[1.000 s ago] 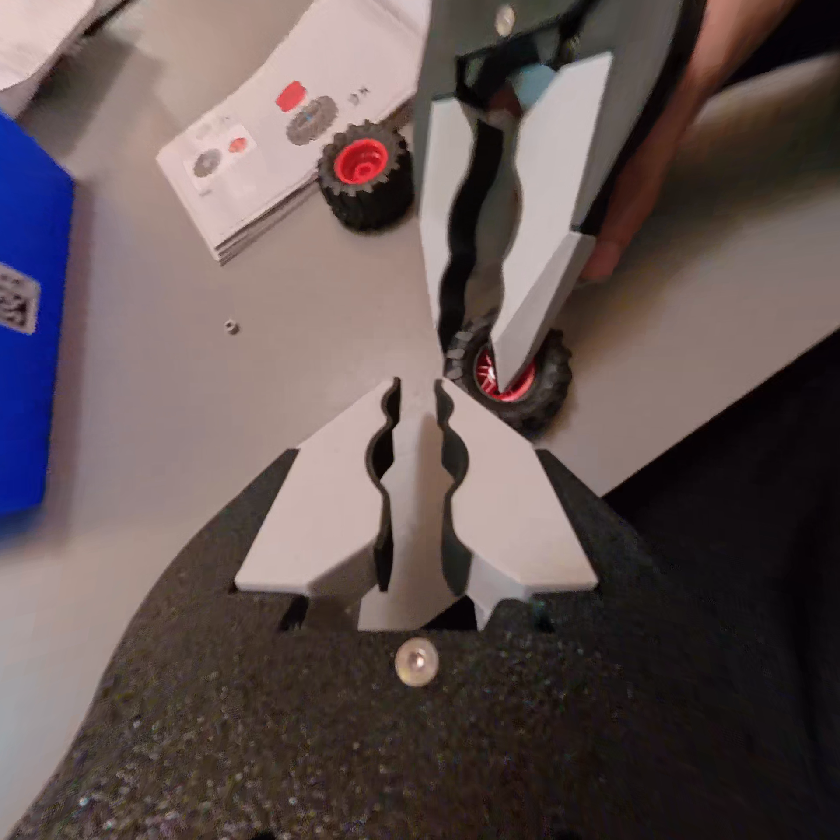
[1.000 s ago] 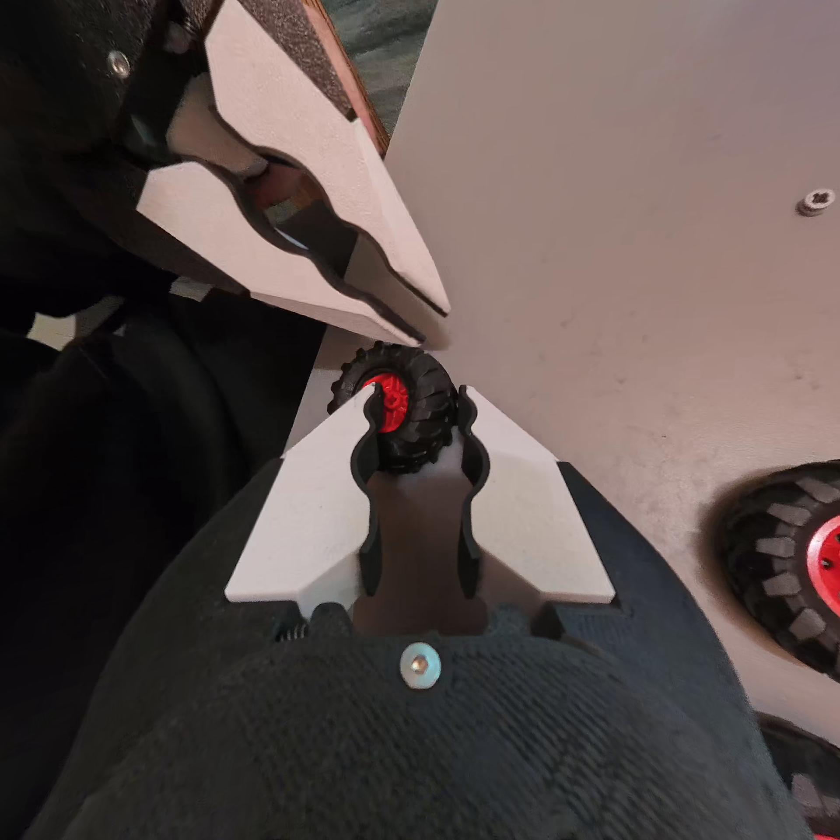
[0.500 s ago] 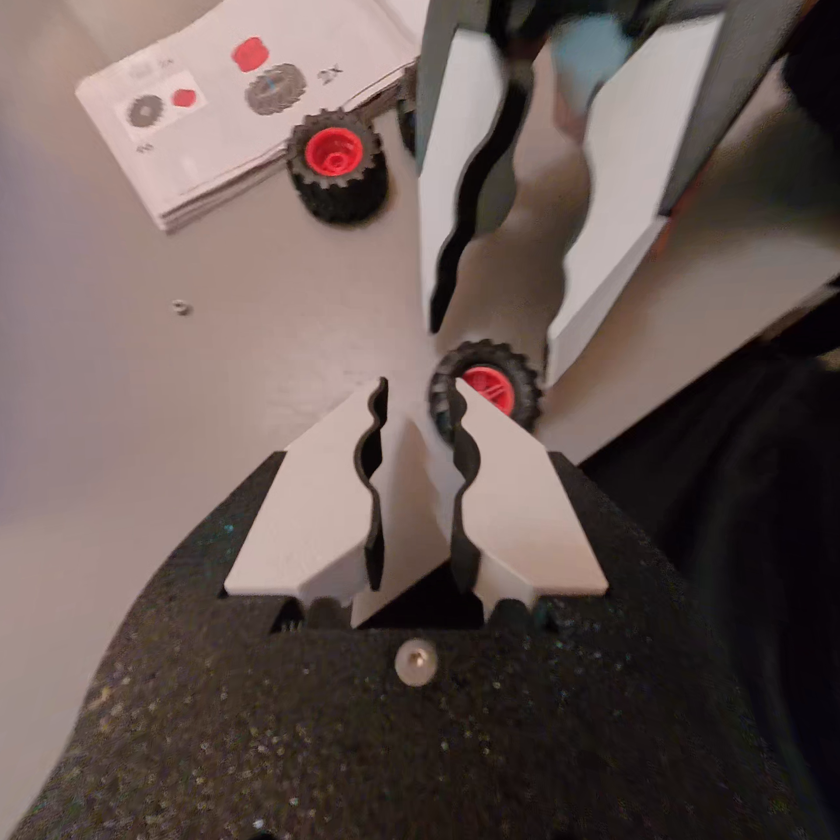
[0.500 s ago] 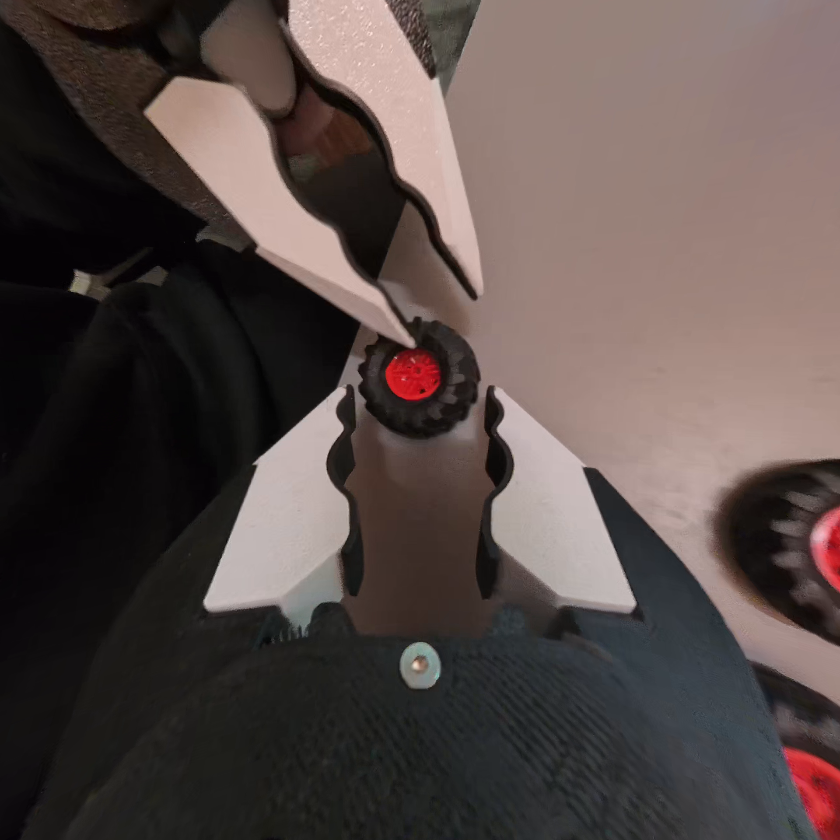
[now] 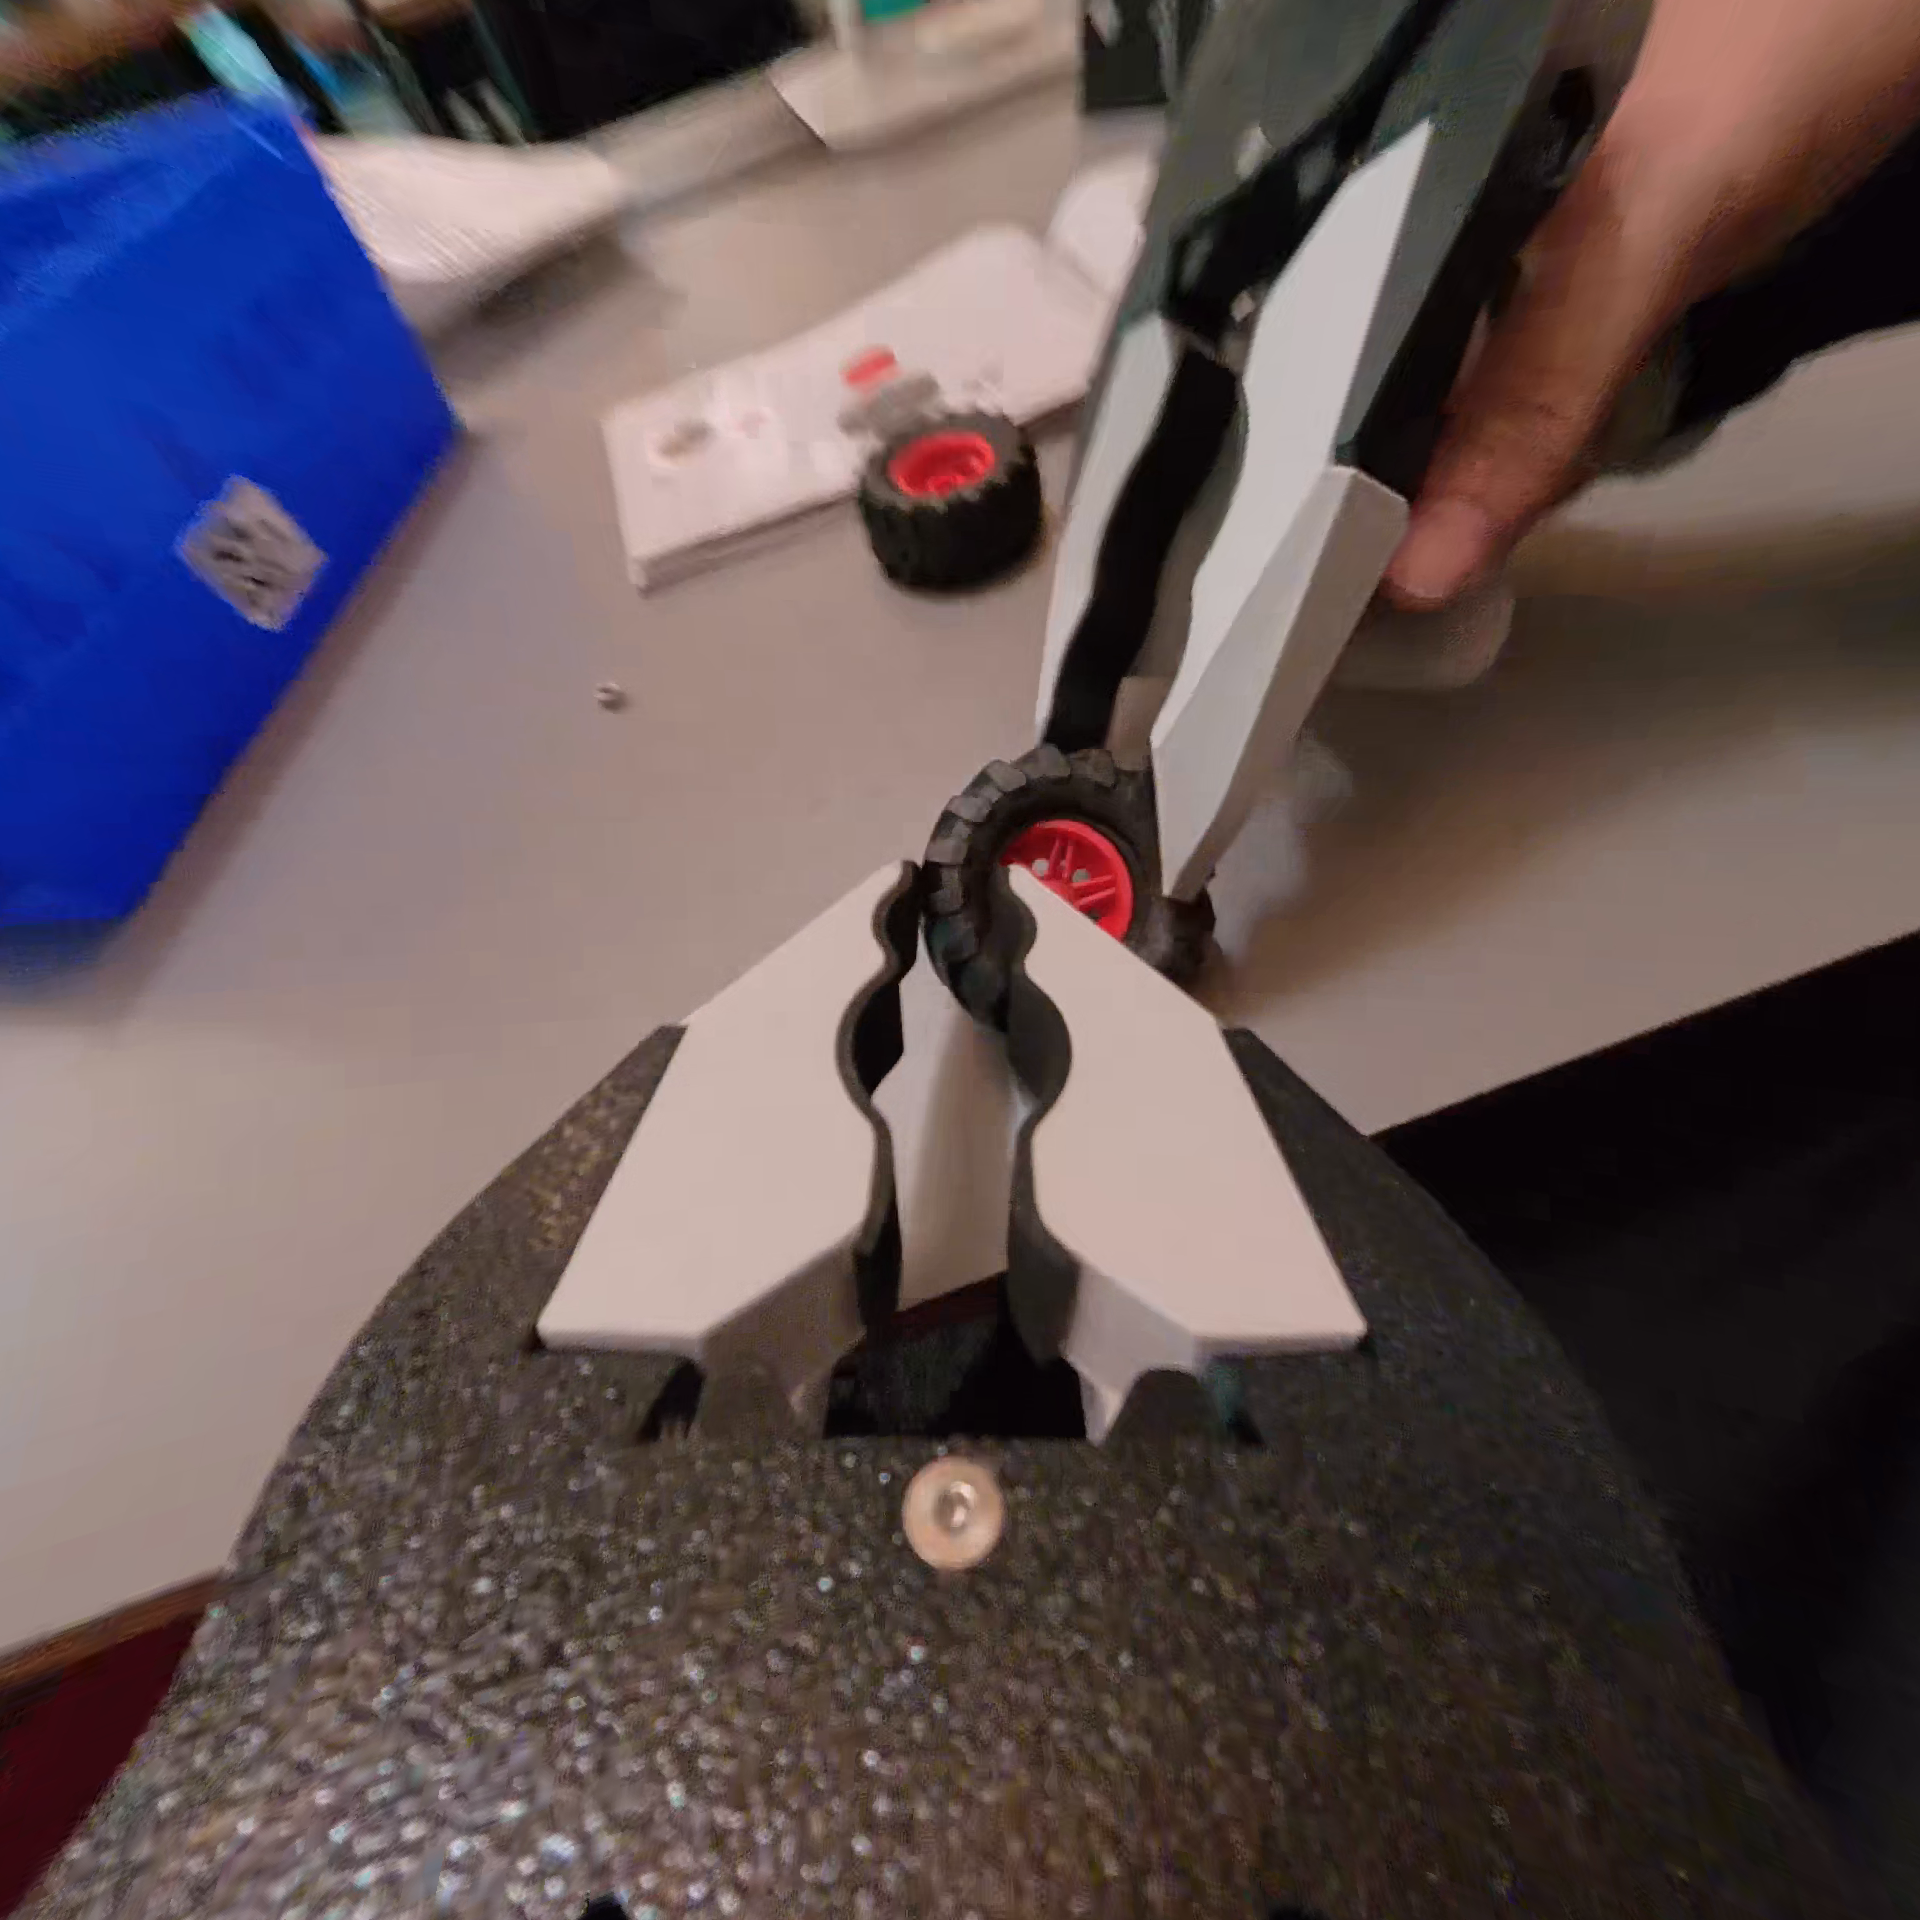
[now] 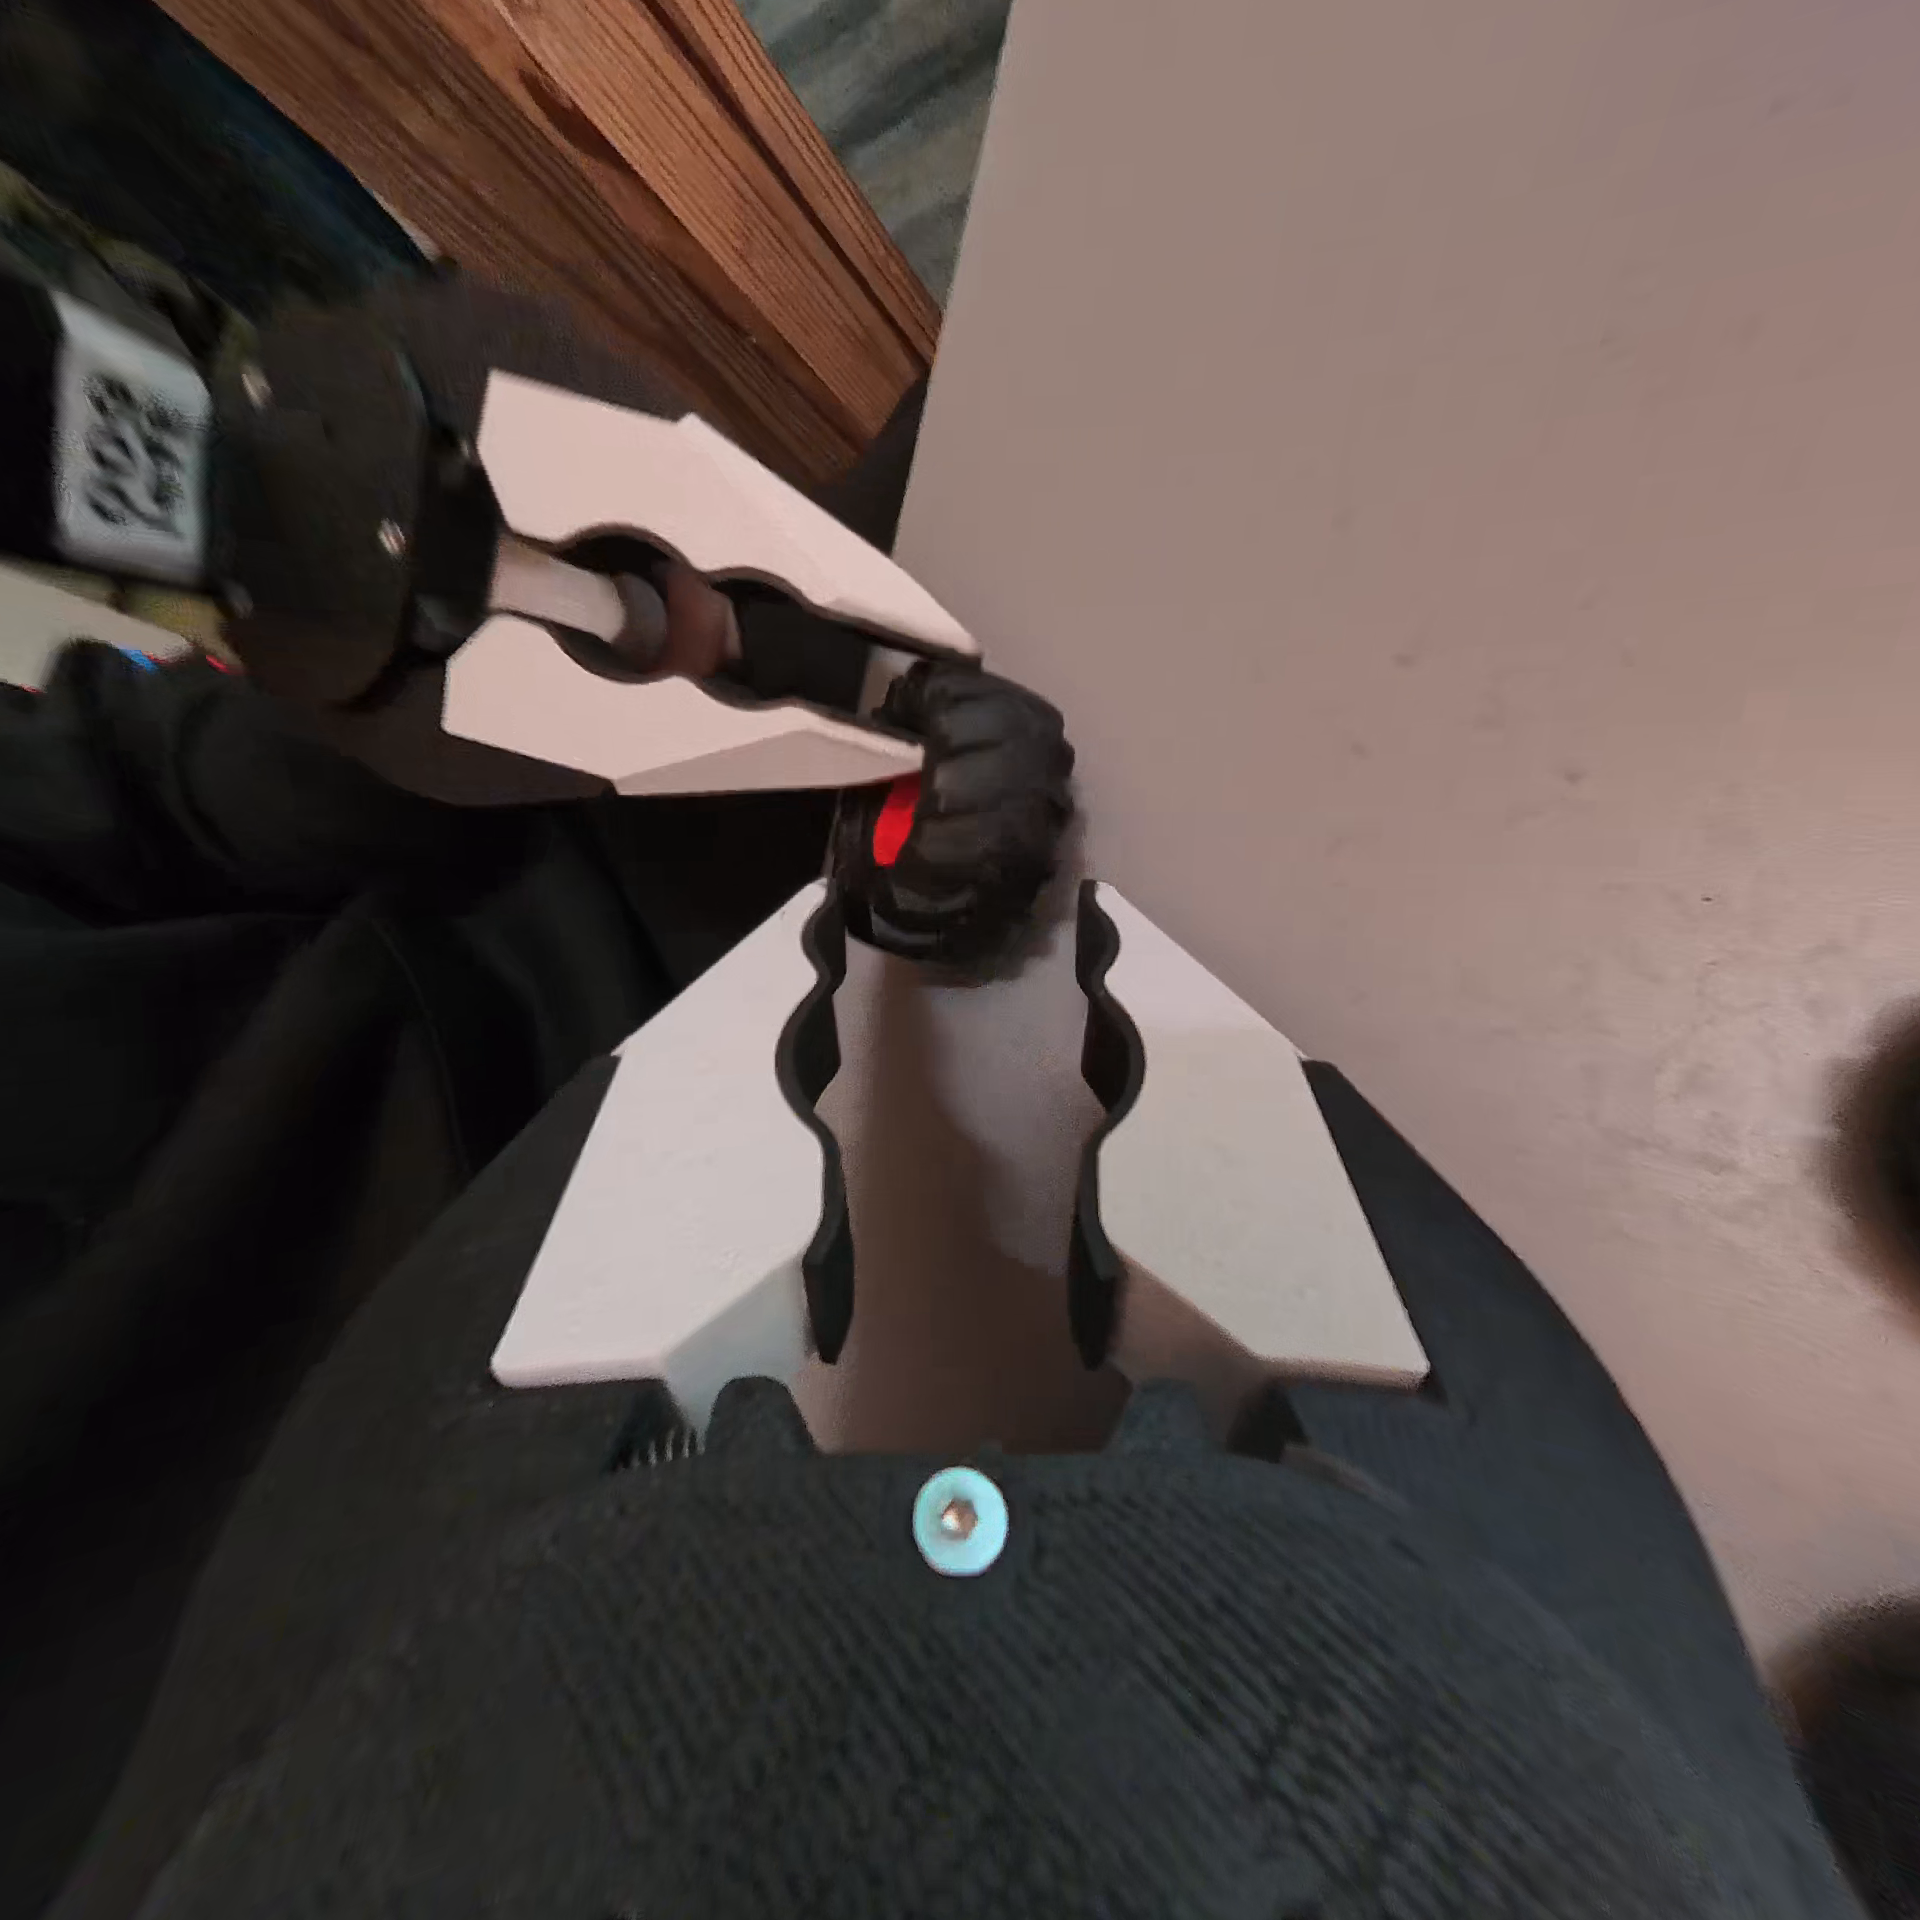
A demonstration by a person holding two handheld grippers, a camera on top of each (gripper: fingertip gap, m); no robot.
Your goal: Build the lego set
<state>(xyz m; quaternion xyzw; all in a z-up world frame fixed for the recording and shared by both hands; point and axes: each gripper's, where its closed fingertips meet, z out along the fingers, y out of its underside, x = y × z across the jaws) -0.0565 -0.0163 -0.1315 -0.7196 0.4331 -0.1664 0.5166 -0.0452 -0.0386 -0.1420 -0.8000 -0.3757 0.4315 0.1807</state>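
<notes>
left wrist: close, facing wheel (image 5: 1049,883) | right wrist: opposite, shares it

looks like office or lab workspace: plain grey counter (image 5: 520,935), blue box (image 5: 156,520), instruction booklet (image 5: 769,457), wood trim (image 6: 623,208) beside counter, cluttered background blurred.

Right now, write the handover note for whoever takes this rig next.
Left gripper: shut on the near wheel, pinching its tyre by the table edge.
Right gripper: open, fingertips straddling the near wheel, not gripping.
Second wheel stands beside the instruction booklet; blue box off to the side.
Done: two wheels have tyres on.
Left: everything else; no chassis or axle in view.
</notes>
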